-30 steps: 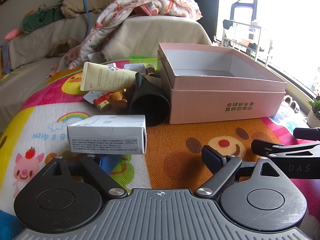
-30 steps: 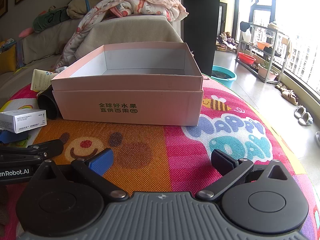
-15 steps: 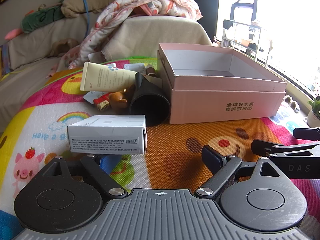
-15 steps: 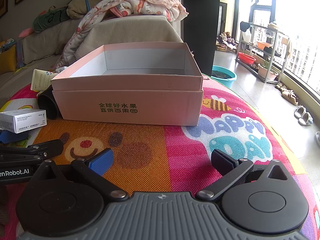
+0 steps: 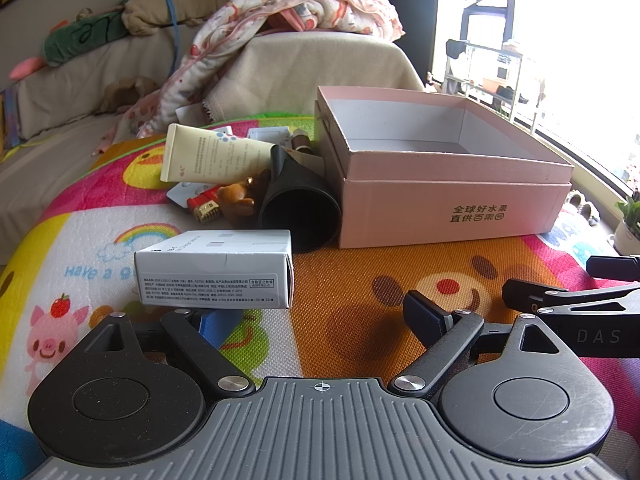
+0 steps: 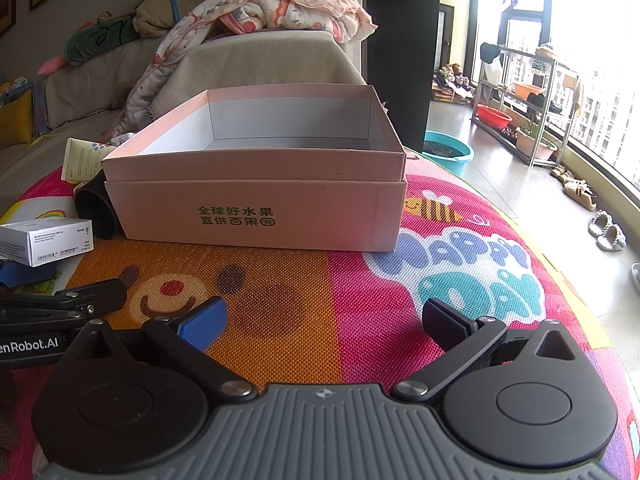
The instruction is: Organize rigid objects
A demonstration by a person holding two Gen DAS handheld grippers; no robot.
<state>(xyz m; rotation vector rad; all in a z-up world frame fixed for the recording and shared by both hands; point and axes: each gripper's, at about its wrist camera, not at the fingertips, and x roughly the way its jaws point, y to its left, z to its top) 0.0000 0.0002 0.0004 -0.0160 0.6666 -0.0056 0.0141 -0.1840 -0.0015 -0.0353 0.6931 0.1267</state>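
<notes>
An open, empty pink cardboard box (image 5: 452, 208) (image 6: 256, 216) stands on the colourful play mat. Left of it lie a black cup on its side (image 5: 300, 216), a cream tube (image 5: 208, 160), a small brown bear figure (image 5: 238, 198), a red lighter (image 5: 202, 204) and a white carton (image 5: 216, 270) (image 6: 46, 240). My left gripper (image 5: 316, 320) is open and empty, just behind the white carton. My right gripper (image 6: 324, 320) is open and empty, in front of the pink box.
A sofa with a blanket (image 5: 304, 12) and plush toys stands behind the mat. The floor to the right holds a teal basin (image 6: 448, 152), a rack (image 6: 524, 100) and slippers (image 6: 608, 230). The mat's edge curves at the right.
</notes>
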